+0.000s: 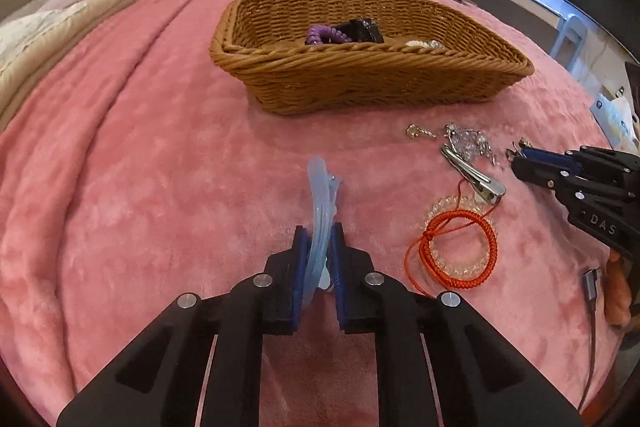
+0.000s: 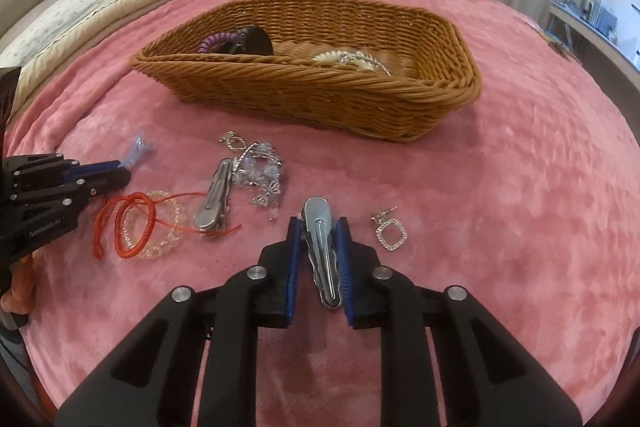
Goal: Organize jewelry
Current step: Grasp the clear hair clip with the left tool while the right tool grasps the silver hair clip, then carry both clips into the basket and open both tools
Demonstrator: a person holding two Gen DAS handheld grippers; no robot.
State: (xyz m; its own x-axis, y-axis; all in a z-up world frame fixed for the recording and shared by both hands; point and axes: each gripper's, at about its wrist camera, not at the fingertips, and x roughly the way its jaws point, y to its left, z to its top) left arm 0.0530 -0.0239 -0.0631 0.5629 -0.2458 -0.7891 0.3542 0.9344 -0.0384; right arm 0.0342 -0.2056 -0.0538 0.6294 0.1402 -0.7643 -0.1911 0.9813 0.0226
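Note:
My left gripper is shut on a translucent light-blue hair clip that lies on the pink blanket; in the right wrist view the left gripper shows at the left with the blue clip sticking out. My right gripper is shut on a silver hair clip, and it shows in the left wrist view as the right gripper. A second silver clip, a crystal brooch, a red cord bracelet over a clear bead bracelet, and a diamond-shaped earring lie between.
A wicker basket stands farther back on the blanket, holding a purple coil tie, a black item and pale beads. A small gold earring lies in front of it. Pillows at the left, a desk at far right.

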